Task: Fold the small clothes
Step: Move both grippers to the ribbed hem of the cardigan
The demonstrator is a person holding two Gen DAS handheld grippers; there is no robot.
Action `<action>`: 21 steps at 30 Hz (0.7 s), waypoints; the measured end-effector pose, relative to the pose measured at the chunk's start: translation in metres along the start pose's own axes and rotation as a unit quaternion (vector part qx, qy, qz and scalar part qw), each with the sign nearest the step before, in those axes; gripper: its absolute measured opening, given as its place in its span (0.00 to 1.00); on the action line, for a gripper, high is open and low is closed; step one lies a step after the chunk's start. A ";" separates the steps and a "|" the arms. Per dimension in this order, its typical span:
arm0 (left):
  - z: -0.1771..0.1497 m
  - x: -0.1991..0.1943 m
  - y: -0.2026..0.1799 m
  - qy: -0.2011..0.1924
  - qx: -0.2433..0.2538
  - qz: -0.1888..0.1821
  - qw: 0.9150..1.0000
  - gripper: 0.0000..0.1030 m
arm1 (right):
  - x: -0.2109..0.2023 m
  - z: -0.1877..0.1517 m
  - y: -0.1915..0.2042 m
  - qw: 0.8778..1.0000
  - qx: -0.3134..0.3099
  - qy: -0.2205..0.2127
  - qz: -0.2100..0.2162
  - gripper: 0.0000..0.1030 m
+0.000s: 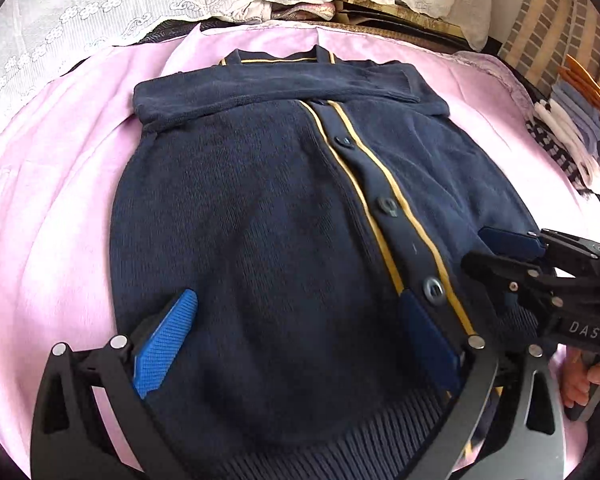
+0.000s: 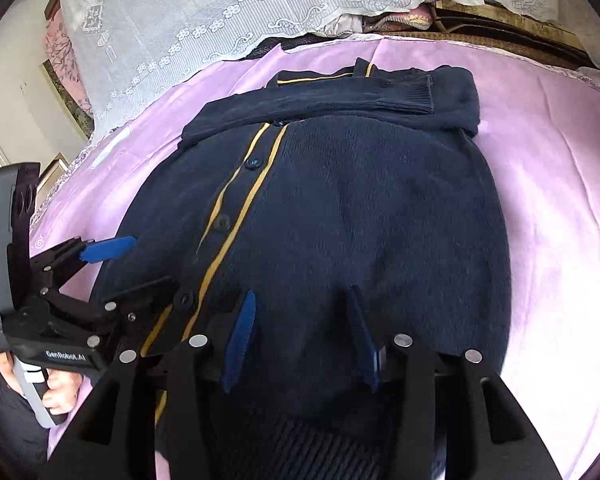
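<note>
We see a navy cardigan lying front-up and buttoned on a pink sheet, its yellow-trimmed placket running from collar to hem. Taking the cardigan as landmark: both sleeves are already laid across the chest just below the collar, one over the other — so the sleeve folds appear done. The ribbed hem lies nearest the cameras, still flat and unfolded.

The left claw is spread wide over the lower body of the cardigan, just above the hem, its blue pads on either side of the knit, holding nothing that we can see. The right claw sits likewise above the hem on the other side of the placket, its jaws parted more narrowly; whether it pinches fabric we cannot tell.

We judge the task roughly half complete: what remains is to bring the hem up toward the collar — perhaps followed by a further halving. A lace-covered pile lies beyond the collar, and stacked cloths lie off to the cardigan's side.
</note>
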State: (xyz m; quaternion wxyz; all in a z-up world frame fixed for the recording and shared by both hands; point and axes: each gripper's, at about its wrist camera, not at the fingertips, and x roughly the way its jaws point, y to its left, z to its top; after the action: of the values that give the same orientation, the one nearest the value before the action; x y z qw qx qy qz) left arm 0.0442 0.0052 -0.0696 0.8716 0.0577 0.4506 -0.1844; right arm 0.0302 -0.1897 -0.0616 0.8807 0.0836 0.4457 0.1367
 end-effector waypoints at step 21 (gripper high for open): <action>-0.064 -0.045 0.070 0.001 -0.148 -0.214 0.966 0.95 | -0.065 -0.066 -0.075 0.966 0.189 -0.051 0.168 0.66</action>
State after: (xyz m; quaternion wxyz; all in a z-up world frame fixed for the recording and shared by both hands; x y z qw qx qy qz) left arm -0.0019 0.0992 -0.0758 0.8101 -0.1695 0.4755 -0.2982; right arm -0.0476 -0.2797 -0.0712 0.8349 0.3288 0.3976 0.1917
